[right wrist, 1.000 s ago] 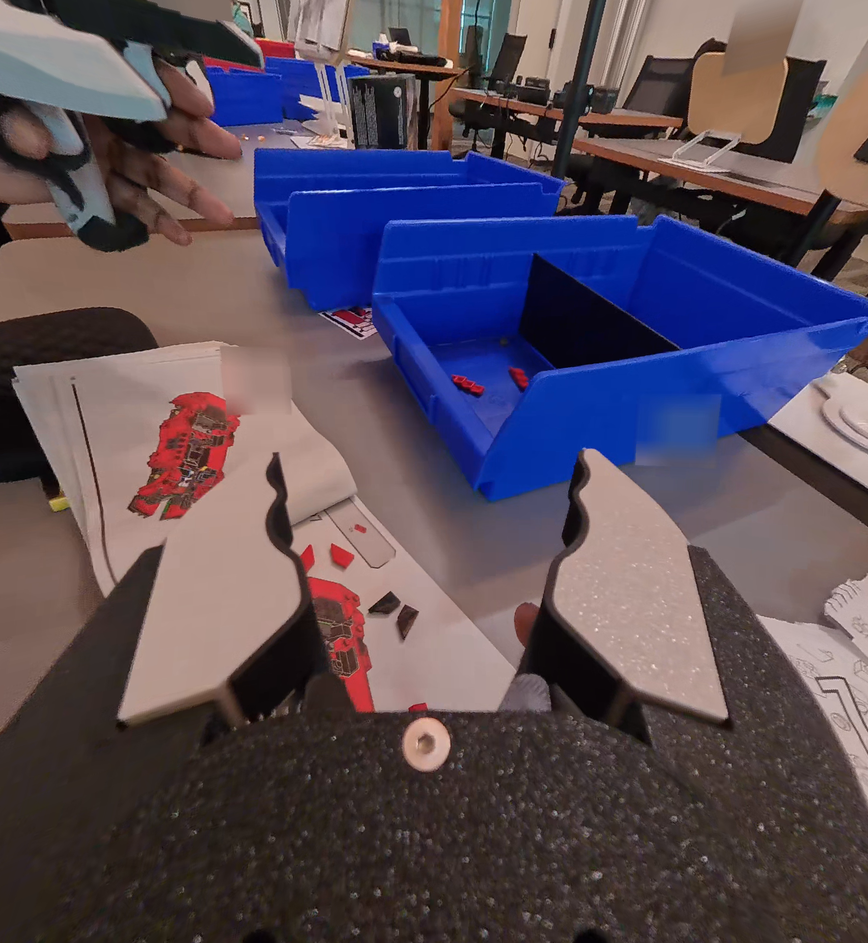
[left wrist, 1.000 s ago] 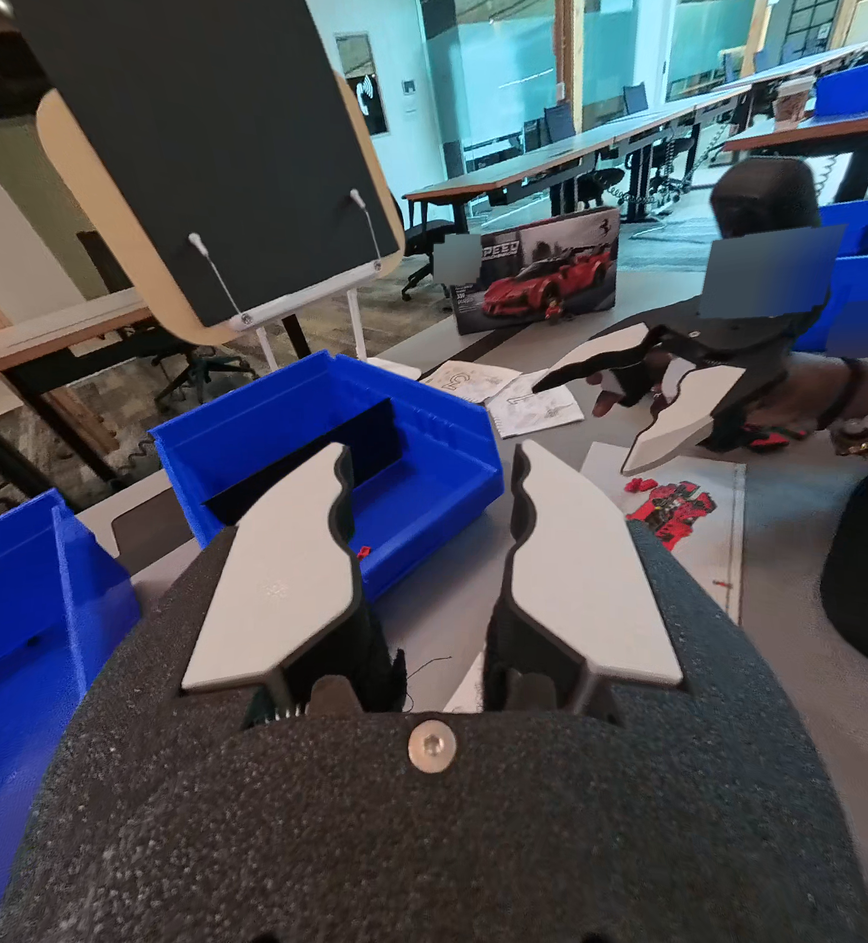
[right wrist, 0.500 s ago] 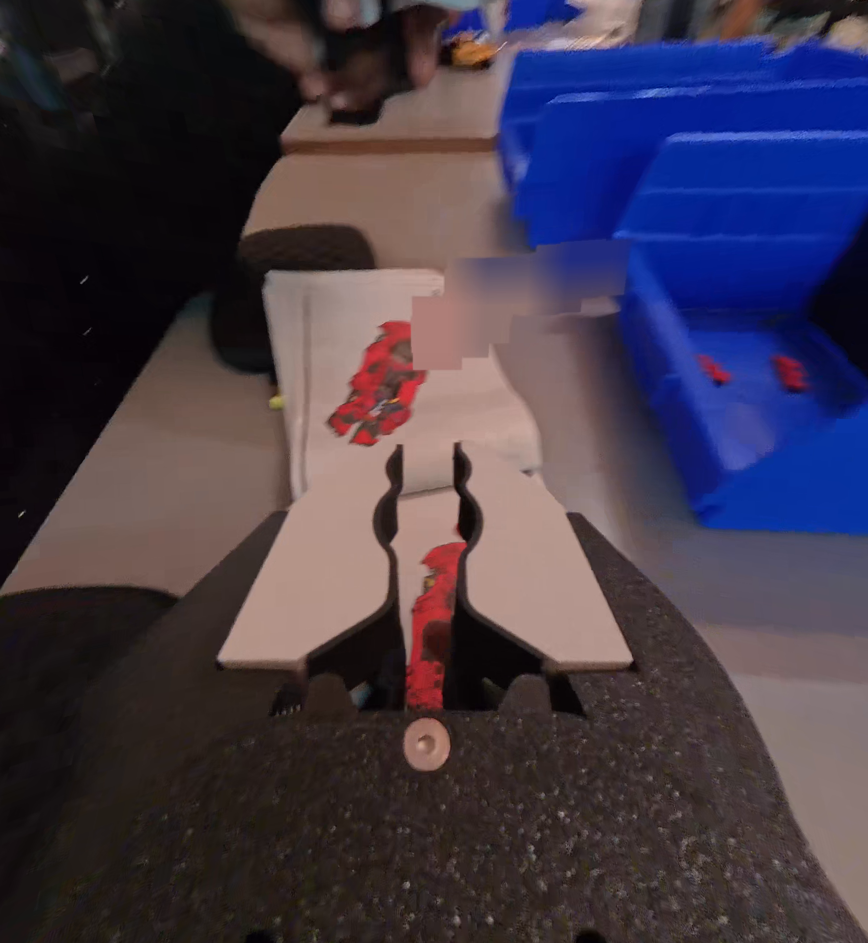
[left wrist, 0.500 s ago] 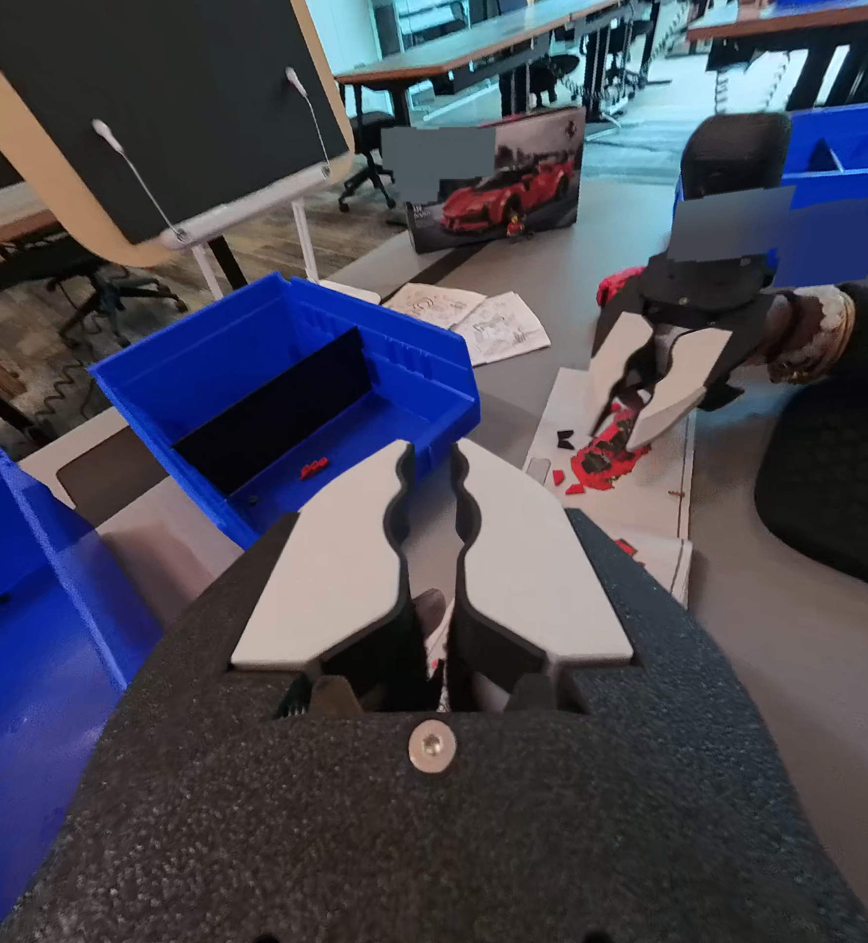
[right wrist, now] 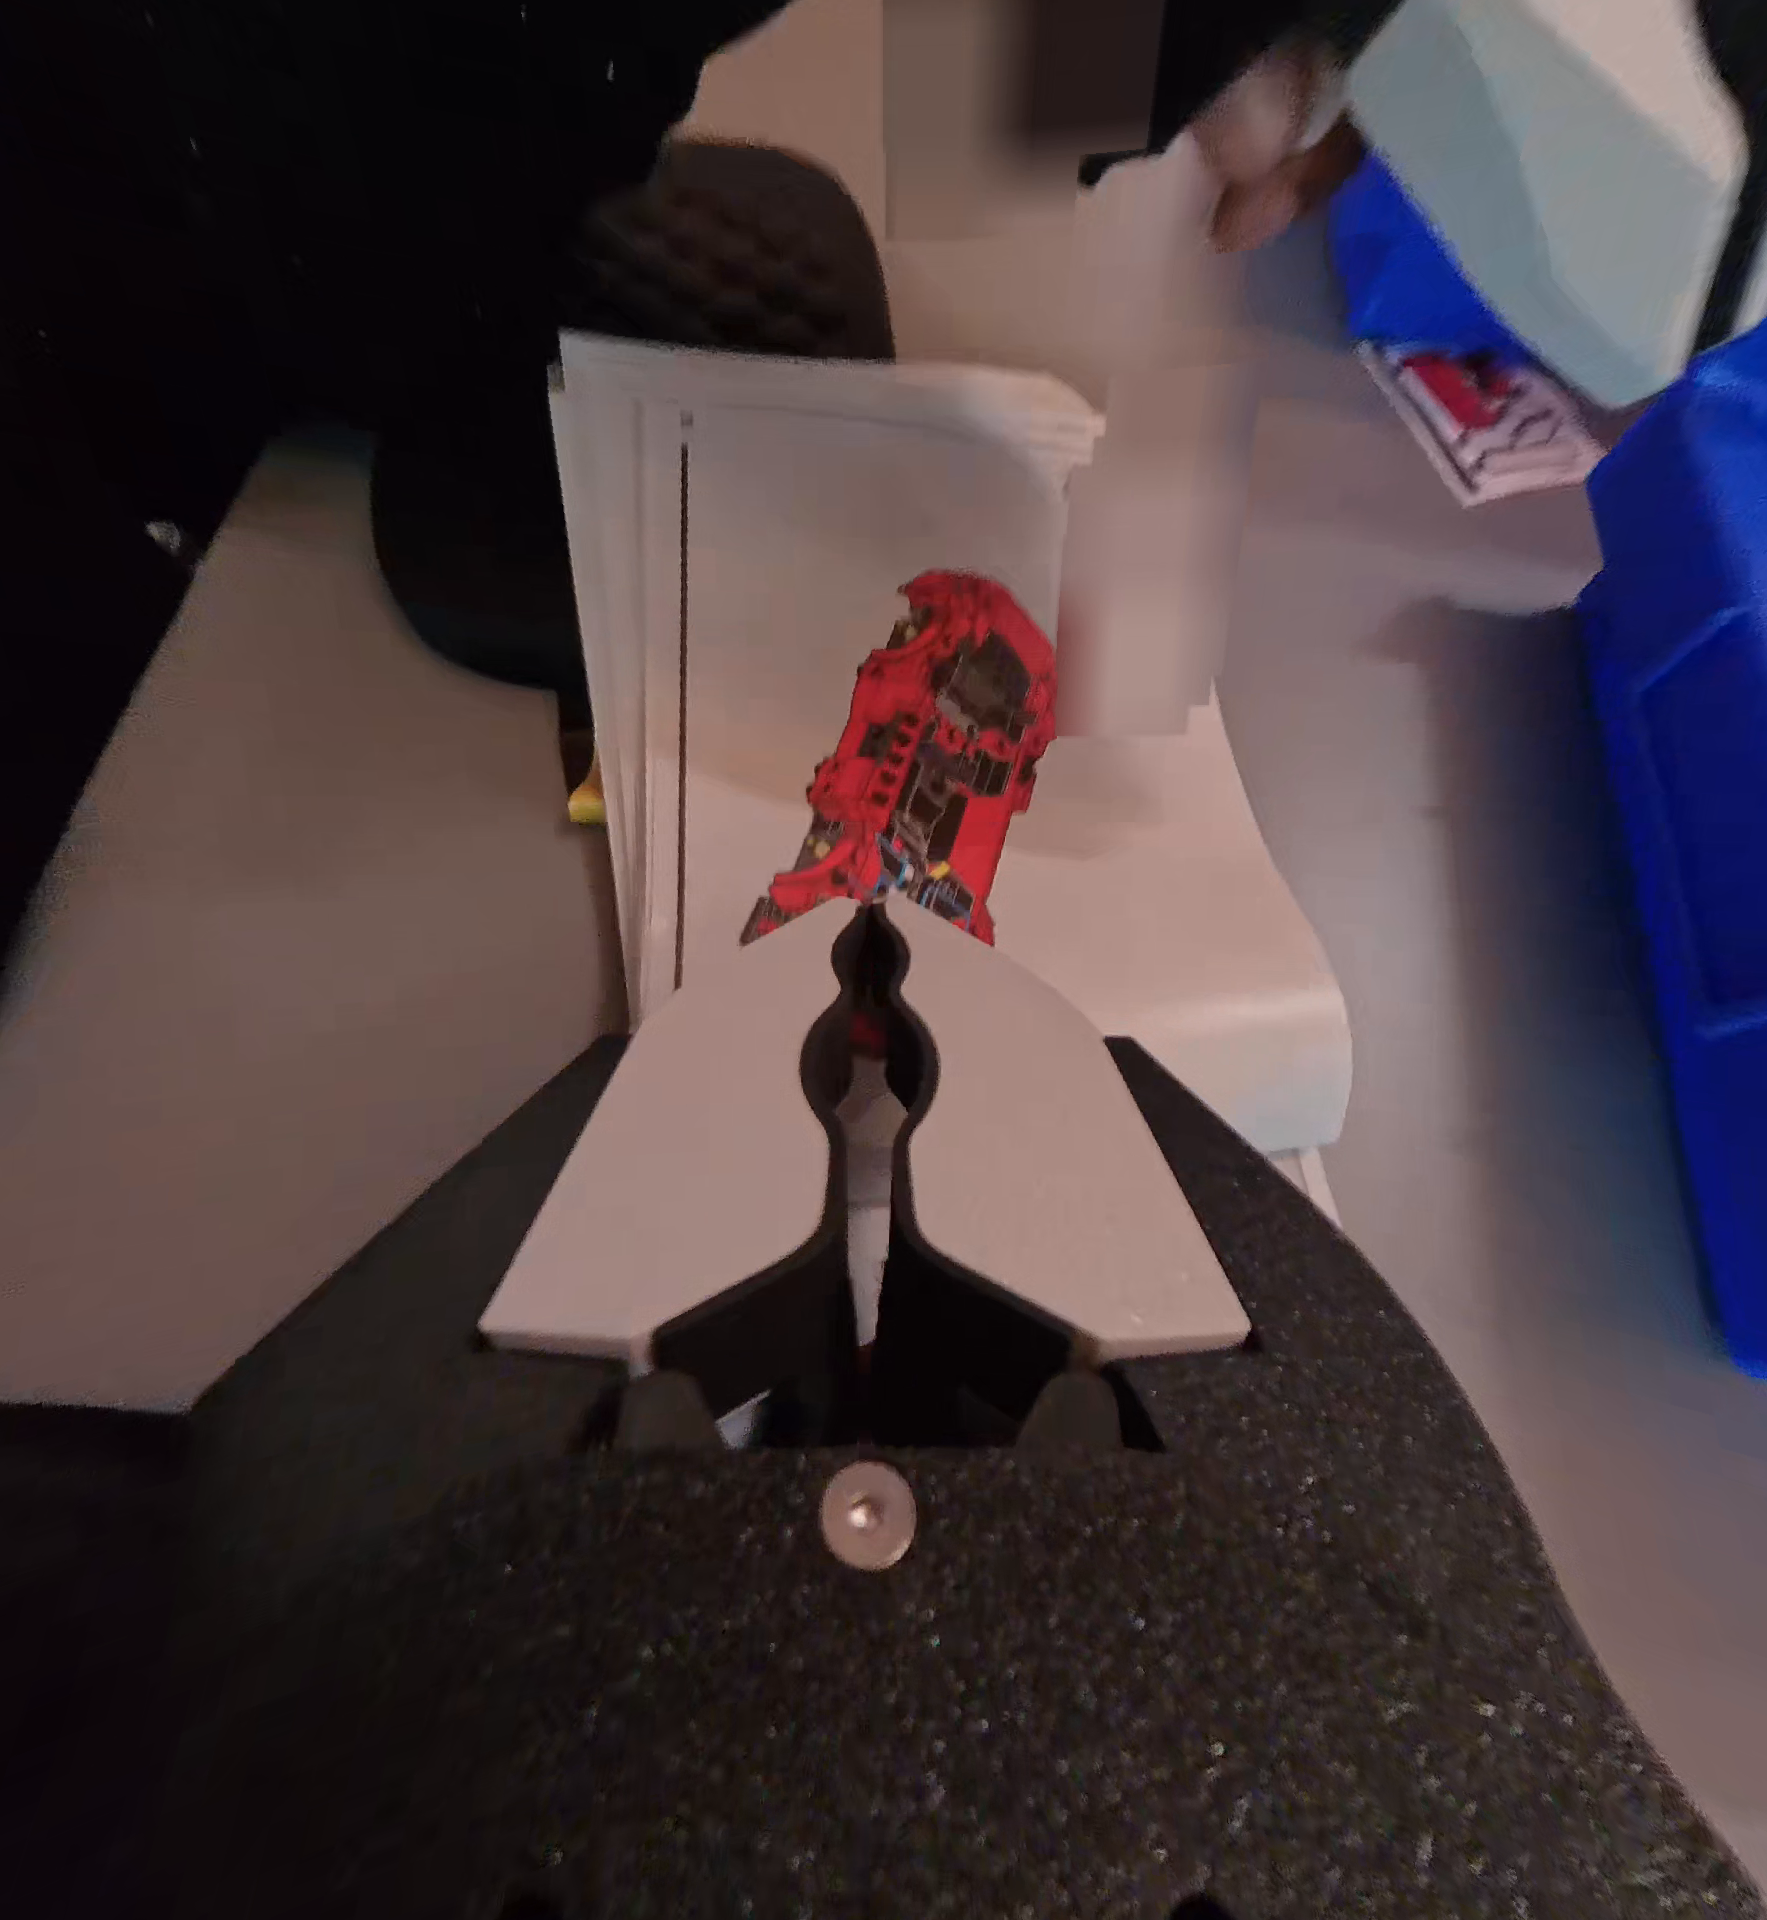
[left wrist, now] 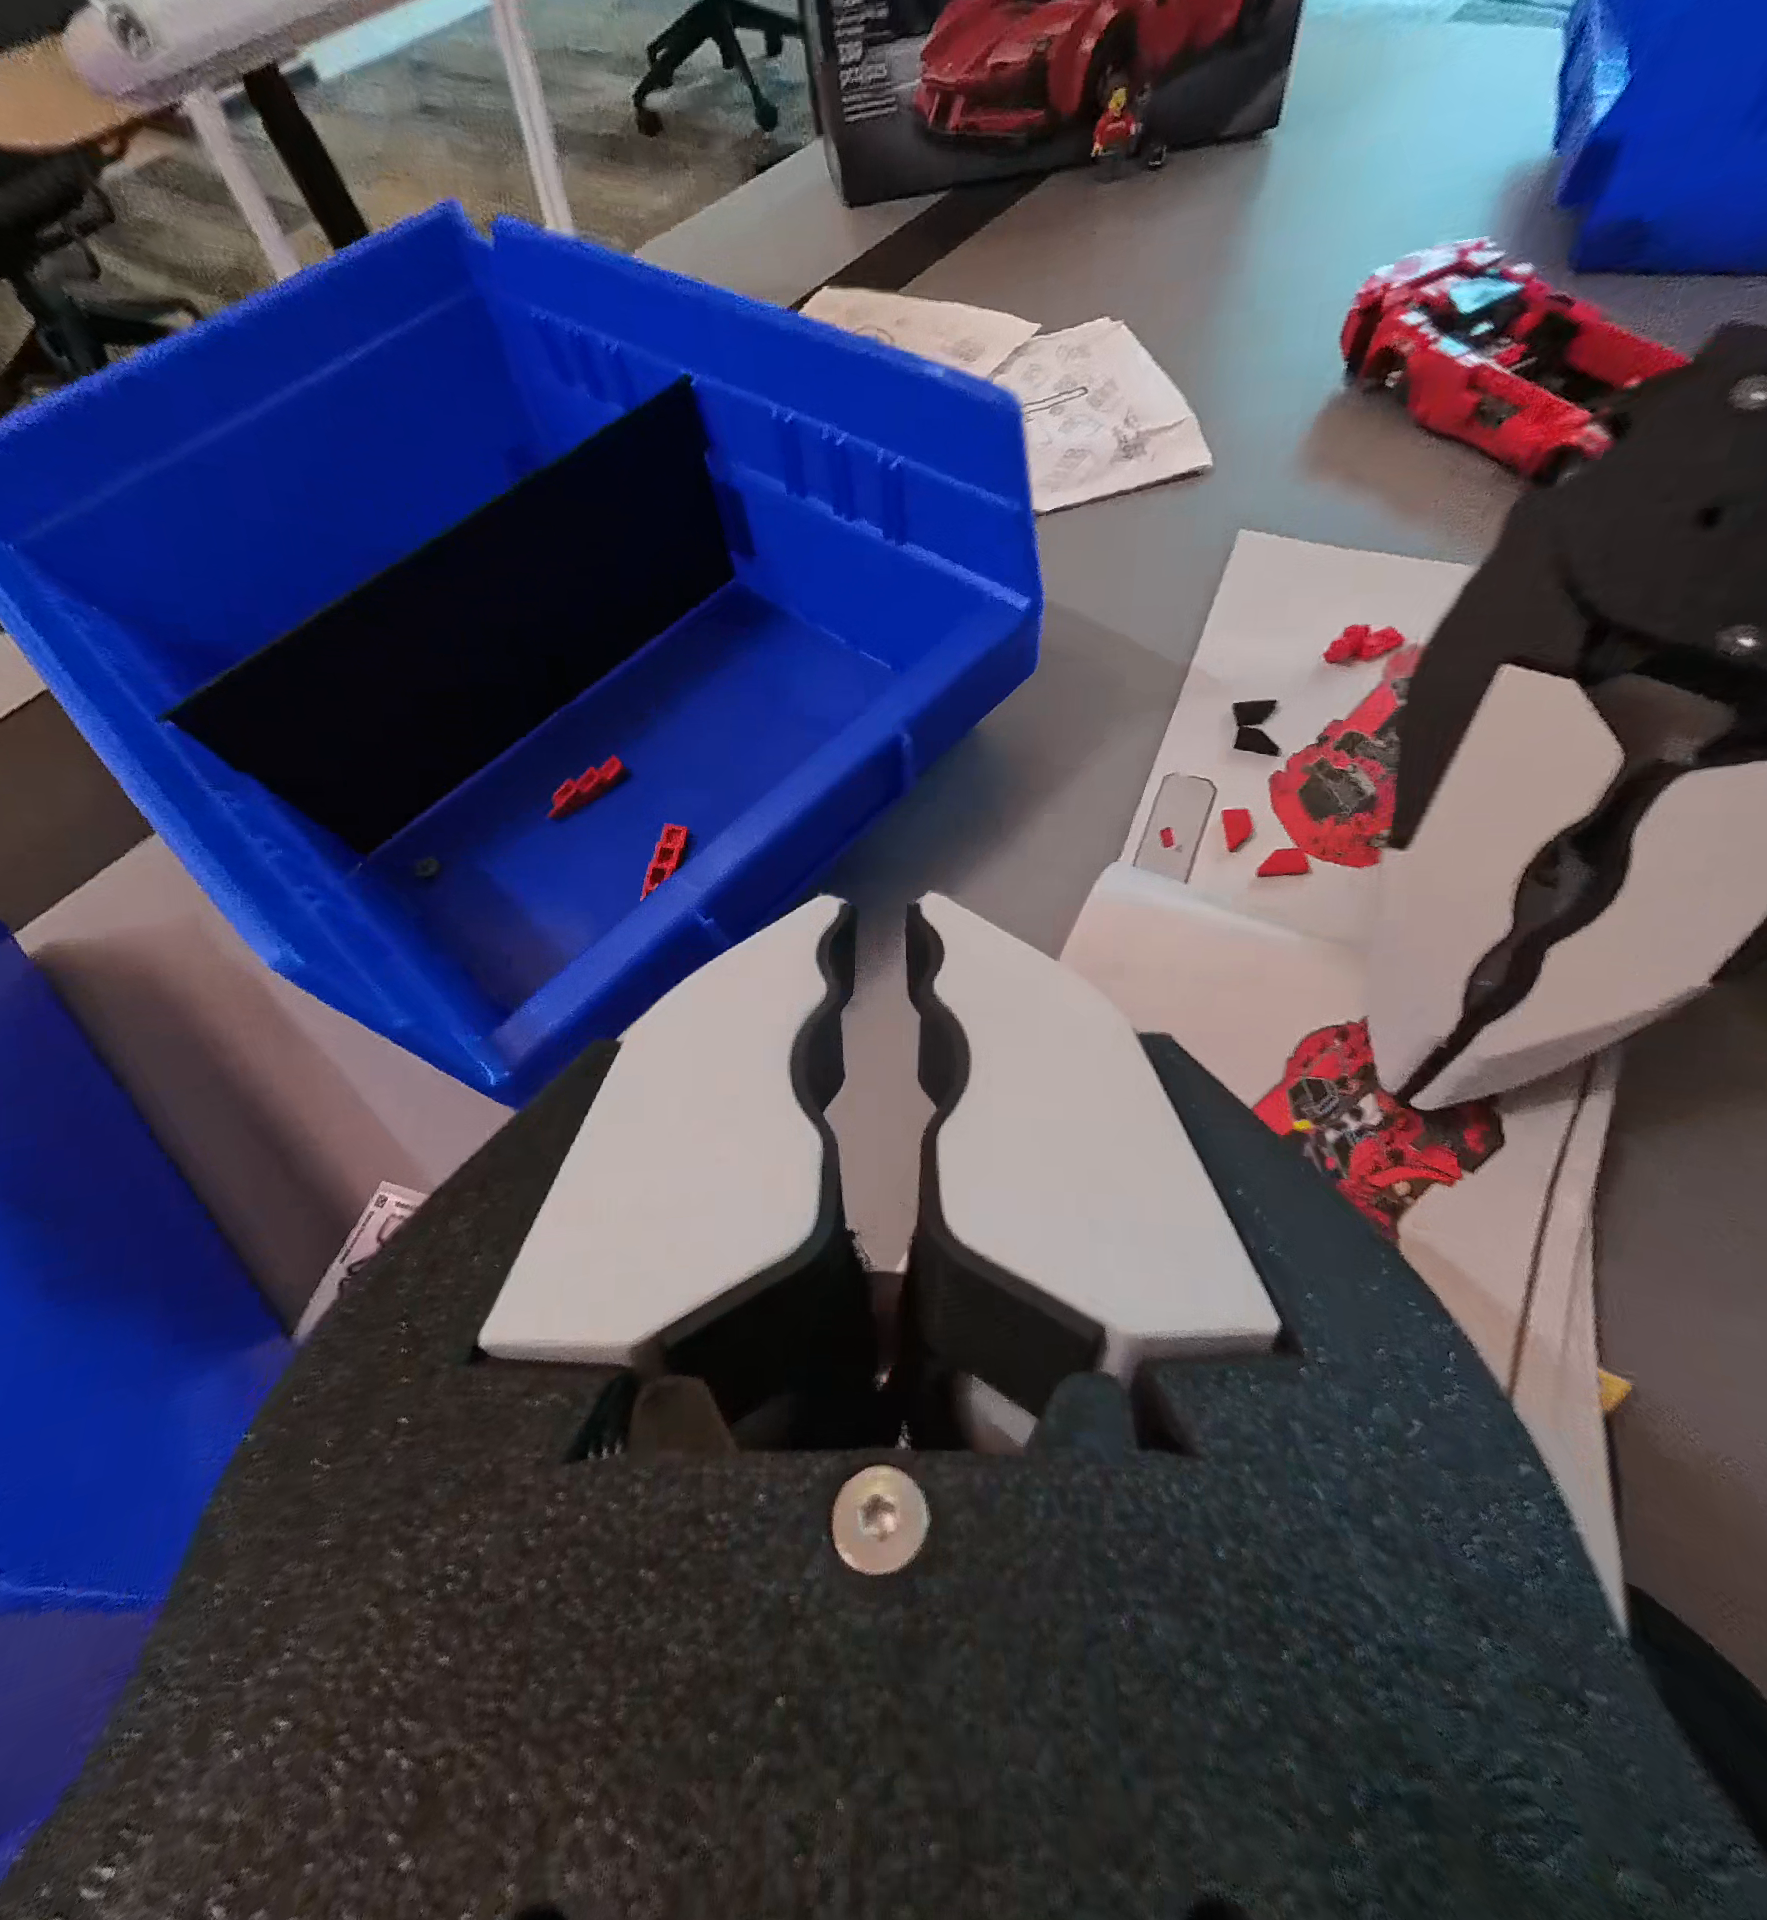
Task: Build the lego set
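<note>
Red lego car (left wrist: 1481, 353) looks mostly assembled, sitting on the grey table (left wrist: 1274, 260) well behind the open instruction booklet (left wrist: 1305, 935); a few red bricks (left wrist: 617, 816) are left in the blue bin (left wrist: 505, 644), so I'd judge some steps remain. Right gripper (right wrist: 876, 914) is closed, tips down on the booklet page, nothing visibly held. Left gripper (left wrist: 879, 909) is nearly closed with a narrow gap, empty, hovering near the bin's front edge.

At the top of the left wrist view, a grey carpet floor (left wrist: 588, 94) shows behind the grey table (left wrist: 1305, 270). An office chair base (left wrist: 702, 62) stands there, and white stand legs (left wrist: 531, 114) in the upper left.
</note>
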Motion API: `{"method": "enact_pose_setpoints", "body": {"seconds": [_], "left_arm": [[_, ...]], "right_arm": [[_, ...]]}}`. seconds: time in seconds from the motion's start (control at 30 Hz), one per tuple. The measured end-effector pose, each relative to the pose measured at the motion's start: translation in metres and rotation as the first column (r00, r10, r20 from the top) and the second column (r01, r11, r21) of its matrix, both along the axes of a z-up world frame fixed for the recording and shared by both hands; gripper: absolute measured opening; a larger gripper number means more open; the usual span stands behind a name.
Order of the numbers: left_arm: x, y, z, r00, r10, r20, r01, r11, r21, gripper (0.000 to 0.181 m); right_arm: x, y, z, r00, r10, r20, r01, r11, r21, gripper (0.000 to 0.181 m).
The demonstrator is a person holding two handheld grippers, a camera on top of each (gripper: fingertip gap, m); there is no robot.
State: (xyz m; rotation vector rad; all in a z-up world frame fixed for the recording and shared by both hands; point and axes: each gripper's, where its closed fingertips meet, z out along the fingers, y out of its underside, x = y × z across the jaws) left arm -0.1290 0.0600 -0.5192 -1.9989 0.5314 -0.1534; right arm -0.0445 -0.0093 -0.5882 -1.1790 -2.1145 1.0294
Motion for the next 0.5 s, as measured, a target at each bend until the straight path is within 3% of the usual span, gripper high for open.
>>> {"method": "enact_pose_setpoints", "body": {"seconds": [0.1, 0.5], "left_arm": [[-0.013, 0.003, -0.011, 0.998, 0.059, -0.032, -0.06, 0.998, -0.037, 0.009], [-0.028, 0.002, -0.012, 0.993, 0.115, -0.035, -0.116, 0.993, -0.032, 0.009]], "right_arm": [[0.004, 0.003, -0.017, 0.999, 0.019, 0.042, -0.022, 0.997, 0.068, 0.0], [0.003, 0.002, -0.018, 0.997, 0.071, -0.006, -0.068, 0.974, 0.215, 0.0]]}}
